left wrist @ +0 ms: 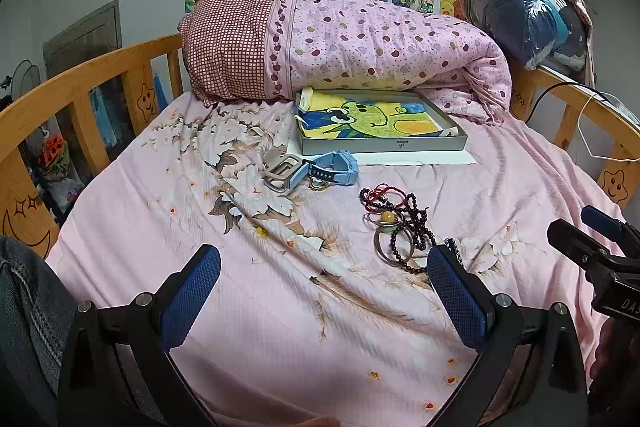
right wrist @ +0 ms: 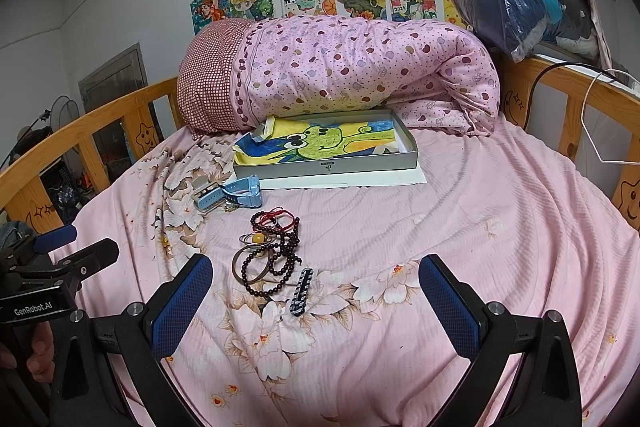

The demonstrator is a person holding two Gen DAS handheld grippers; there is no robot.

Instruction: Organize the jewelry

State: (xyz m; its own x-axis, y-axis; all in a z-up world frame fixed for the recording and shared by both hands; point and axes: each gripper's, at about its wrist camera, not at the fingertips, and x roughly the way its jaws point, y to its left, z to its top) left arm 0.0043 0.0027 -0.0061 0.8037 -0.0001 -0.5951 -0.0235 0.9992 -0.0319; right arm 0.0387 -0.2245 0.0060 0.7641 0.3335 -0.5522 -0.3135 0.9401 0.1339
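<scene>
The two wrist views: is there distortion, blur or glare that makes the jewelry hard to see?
Left wrist view: strong fisheye bending curves the bed rail, corners are dark, yet the bead bracelets stay sharp. Right wrist view: same bending, the sheet evenly lit, soft shadows only; glare sits only on the plastic-wrapped bundle, away from the jewelry.

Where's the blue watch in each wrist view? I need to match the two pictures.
Left wrist: blue watch lies centre, slightly above middle, just below the grey tray's left front corner.
Right wrist: blue watch lies left of centre, again below the tray's left front corner.
Shared landmark: the grey tray.
</scene>
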